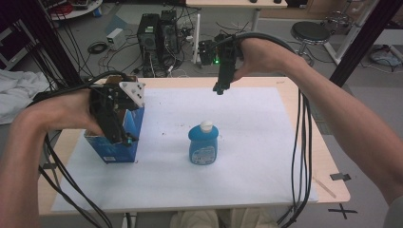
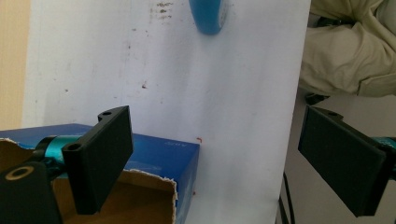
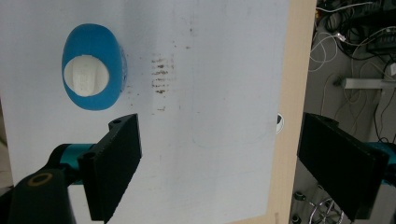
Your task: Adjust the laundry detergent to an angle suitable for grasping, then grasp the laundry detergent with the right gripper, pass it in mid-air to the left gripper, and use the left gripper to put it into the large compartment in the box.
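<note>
Blue bottle upright mid-table, blue box left — grippers aloft

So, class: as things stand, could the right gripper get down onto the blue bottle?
Probably yes. The right gripper hangs open above the white sheet, behind the bottle. The bottle stands upright and alone, its white cap bare, with the box well aside.

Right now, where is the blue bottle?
In the high view the blue bottle stands upright mid-table on the white sheet, right of the blue box, with no claw touching it.
</note>
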`<state>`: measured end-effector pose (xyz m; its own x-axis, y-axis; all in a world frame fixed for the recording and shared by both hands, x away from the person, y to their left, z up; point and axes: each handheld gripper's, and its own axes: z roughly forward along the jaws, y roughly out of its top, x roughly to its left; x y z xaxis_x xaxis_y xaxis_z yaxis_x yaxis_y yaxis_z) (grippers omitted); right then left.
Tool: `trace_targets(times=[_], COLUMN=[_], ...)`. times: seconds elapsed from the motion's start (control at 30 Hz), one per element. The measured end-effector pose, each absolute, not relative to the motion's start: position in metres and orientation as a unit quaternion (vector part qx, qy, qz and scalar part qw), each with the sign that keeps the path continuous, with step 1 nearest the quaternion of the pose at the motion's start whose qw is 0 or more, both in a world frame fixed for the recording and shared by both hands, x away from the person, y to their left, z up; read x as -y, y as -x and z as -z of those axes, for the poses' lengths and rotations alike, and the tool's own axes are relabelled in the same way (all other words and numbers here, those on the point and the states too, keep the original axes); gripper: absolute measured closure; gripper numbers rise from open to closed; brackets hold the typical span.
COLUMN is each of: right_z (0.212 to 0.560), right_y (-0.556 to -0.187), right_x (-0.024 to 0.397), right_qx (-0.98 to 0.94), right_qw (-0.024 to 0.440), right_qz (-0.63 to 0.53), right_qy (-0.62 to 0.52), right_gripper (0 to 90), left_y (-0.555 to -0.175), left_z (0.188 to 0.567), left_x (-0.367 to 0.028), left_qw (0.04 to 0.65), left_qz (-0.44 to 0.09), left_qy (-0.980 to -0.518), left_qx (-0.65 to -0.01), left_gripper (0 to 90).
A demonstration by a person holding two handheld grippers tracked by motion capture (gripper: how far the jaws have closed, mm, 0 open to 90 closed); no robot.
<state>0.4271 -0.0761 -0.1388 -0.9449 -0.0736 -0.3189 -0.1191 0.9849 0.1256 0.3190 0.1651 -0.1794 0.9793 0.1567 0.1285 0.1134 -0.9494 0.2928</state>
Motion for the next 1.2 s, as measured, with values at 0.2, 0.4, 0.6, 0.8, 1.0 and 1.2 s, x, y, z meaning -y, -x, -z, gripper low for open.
trace_targets(times=[0.2,0.4,0.6,0.8,1.0,1.2], right_z=[0.138,0.140,0.143,0.150,0.162,0.180], right_y=[-0.426,-0.425,-0.425,-0.419,-0.410,-0.399], right_x=[0.078,0.081,0.087,0.096,0.105,0.113], right_qx=[-0.983,-0.983,-0.984,-0.984,-0.983,-0.983], right_qw=[0.161,0.160,0.156,0.148,0.139,0.126], right_qz=[-0.072,-0.073,-0.079,-0.092,-0.111,-0.127], right_qy=[0.047,0.043,0.039,0.037,0.035,0.033], right_gripper=[12.9,12.9,12.9,12.9,12.9,12.9], left_y=[-0.320,-0.320,-0.320,-0.320,-0.320,-0.318], left_z=[0.182,0.185,0.188,0.193,0.198,0.200], left_x=[-0.166,-0.167,-0.165,-0.166,-0.168,-0.168], left_qw=[0.130,0.128,0.131,0.134,0.134,0.136], left_qz=[-0.073,-0.073,-0.068,-0.066,-0.063,-0.062], left_qy=[-0.987,-0.987,-0.987,-0.986,-0.986,-0.986], left_qx=[-0.065,-0.064,-0.065,-0.068,-0.071,-0.071], left_gripper=[10.3,10.3,10.4,10.3,10.4,10.4])
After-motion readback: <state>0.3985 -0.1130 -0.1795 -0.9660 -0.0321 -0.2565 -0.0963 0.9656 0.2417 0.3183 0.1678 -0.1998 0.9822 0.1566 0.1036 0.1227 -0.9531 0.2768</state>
